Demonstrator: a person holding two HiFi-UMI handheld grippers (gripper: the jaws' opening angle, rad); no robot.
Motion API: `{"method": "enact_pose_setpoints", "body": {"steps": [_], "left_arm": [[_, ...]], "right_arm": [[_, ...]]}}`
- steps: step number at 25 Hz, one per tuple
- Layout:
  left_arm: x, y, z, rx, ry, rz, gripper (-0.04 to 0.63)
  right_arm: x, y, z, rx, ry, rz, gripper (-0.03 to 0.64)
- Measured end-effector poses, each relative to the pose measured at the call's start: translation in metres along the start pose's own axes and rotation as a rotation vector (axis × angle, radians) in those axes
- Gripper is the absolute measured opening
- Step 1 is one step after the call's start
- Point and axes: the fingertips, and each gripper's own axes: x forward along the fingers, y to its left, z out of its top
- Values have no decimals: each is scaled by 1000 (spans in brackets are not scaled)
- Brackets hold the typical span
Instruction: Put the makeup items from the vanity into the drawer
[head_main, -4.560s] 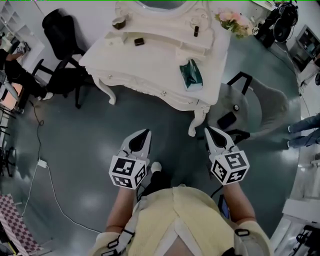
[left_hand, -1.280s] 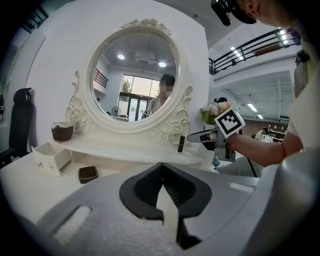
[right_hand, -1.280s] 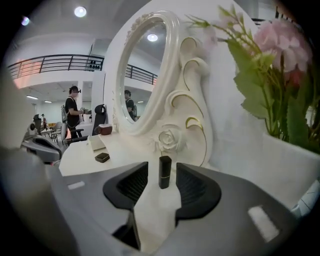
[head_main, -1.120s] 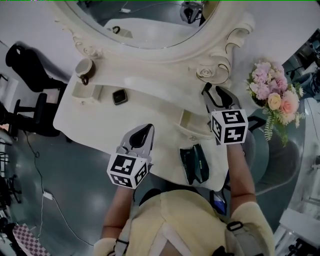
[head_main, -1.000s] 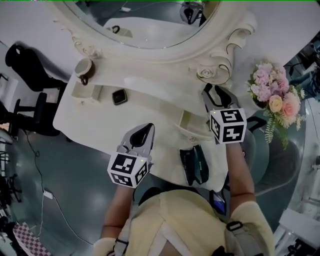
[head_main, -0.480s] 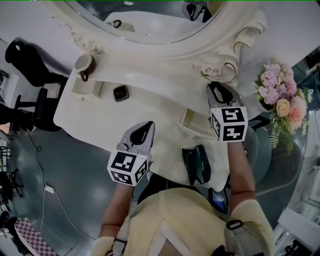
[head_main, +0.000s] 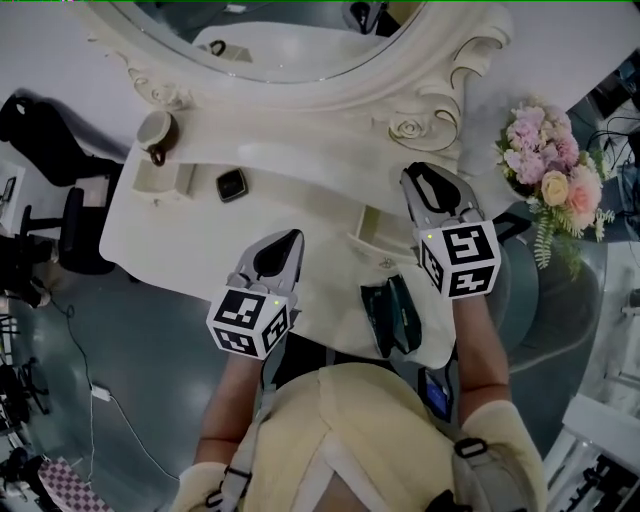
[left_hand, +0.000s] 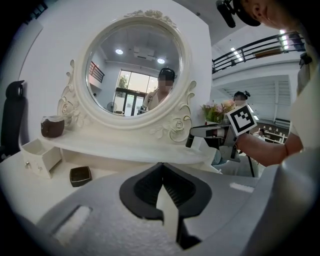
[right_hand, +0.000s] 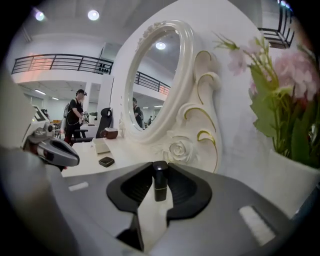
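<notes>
Your right claw has just been closing on the little black lipstick. Hold tight and carry it slowly to the drawer nearby. Your left claw is pressed together, empty.

Not seeing any readable text, brand or number anywhere here. The marker cube on the left gripper and the one on the right gripper are only showing black-and-white square patterns, no letters. The teal pack is looking too small to read.
</notes>
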Motion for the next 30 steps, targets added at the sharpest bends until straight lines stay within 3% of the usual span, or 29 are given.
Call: {"method": "enact_pose_setpoints", "body": {"steps": [8, 19, 30], "left_arm": [[14, -6, 10, 41, 13, -96, 2], [25, -2, 13, 66, 38, -168, 2], [27, 4, 0, 51, 64, -186, 2]], "right_arm": [[-20, 29, -6, 74, 5, 42, 103], [-20, 52, -36, 171, 71, 54, 103], [-12, 76, -74, 119, 183, 58, 103]]}}
